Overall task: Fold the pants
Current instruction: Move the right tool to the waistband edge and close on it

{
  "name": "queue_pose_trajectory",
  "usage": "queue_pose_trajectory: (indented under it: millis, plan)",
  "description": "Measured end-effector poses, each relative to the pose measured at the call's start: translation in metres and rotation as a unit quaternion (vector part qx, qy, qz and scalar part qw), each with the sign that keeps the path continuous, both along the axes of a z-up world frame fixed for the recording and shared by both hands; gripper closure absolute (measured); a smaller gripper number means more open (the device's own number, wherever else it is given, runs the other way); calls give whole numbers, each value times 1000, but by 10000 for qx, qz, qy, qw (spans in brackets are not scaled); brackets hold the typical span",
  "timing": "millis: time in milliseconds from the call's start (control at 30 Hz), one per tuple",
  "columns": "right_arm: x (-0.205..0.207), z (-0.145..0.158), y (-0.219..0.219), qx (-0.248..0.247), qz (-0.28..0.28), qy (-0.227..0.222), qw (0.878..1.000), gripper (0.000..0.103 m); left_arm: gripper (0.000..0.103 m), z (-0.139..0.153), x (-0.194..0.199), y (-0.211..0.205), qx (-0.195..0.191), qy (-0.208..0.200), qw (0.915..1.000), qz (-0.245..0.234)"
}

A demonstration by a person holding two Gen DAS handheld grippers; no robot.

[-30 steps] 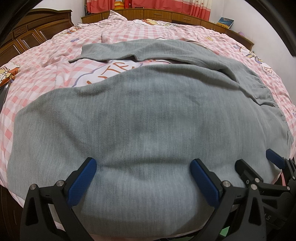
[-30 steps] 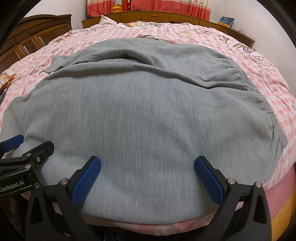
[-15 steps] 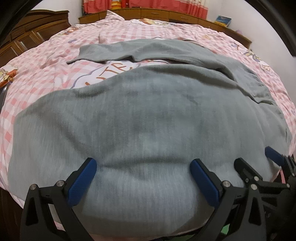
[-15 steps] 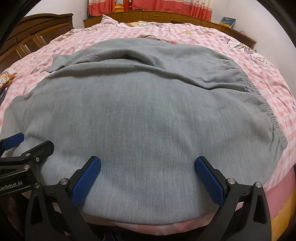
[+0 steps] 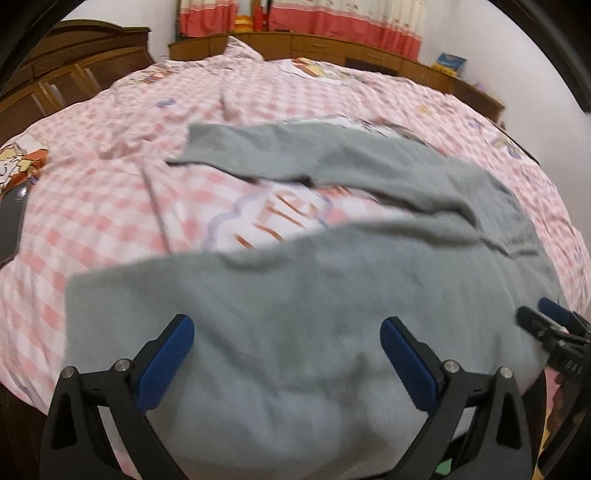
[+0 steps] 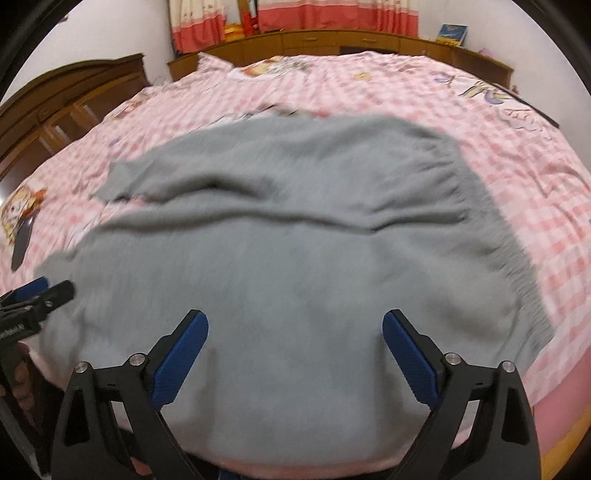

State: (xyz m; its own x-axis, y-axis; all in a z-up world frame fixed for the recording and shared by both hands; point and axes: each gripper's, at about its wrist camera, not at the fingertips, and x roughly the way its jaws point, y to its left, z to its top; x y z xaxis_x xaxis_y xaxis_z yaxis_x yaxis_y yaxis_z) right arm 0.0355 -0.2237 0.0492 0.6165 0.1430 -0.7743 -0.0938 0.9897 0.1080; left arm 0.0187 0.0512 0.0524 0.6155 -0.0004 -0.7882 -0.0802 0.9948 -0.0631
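Grey pants point(image 5: 295, 295) lie spread on a pink checked bed. One leg runs across the near edge; the other leg point(image 5: 332, 158) angles off toward the far left. The elastic waistband point(image 6: 491, 229) is at the right. My left gripper point(image 5: 286, 332) hovers open over the near leg, nothing between its blue pads. My right gripper point(image 6: 295, 328) also stands open above the seat of the pants point(image 6: 295, 258). Each gripper shows at the edge of the other's view: the right gripper point(image 5: 554, 325) and the left gripper point(image 6: 37, 291).
The bedspread point(image 5: 110, 206) has cartoon prints. A dark flat object point(image 6: 22, 236) lies at the bed's left edge. A wooden wardrobe point(image 5: 74, 62) stands left; a wooden headboard shelf point(image 6: 332, 40) with a book point(image 6: 450, 33) and red curtains are behind.
Both grippers have risen and pulled back from the pants, so more bedspread shows around the fabric. The pants lie as before. Both stay open.
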Motion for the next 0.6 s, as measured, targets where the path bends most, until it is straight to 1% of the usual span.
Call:
queue_pose_trajectory:
  millis: [233,333,533,600]
  plan:
    - [43,15,-33,-105,-310,53,9994,5,1,18,40,42,-41,-30,9993,365]
    - [62,20,-46,-178,-444,37,9988,6,0,24,64,58,0,-38,9992,404]
    - [106,27,-66,-319,-698,55,9970,6,0,31,120,95,-128,-46,9979,638]
    - [119,28,-71,-367,-737,69,9966,6,0,31,139,103,-149,10,9978,644]
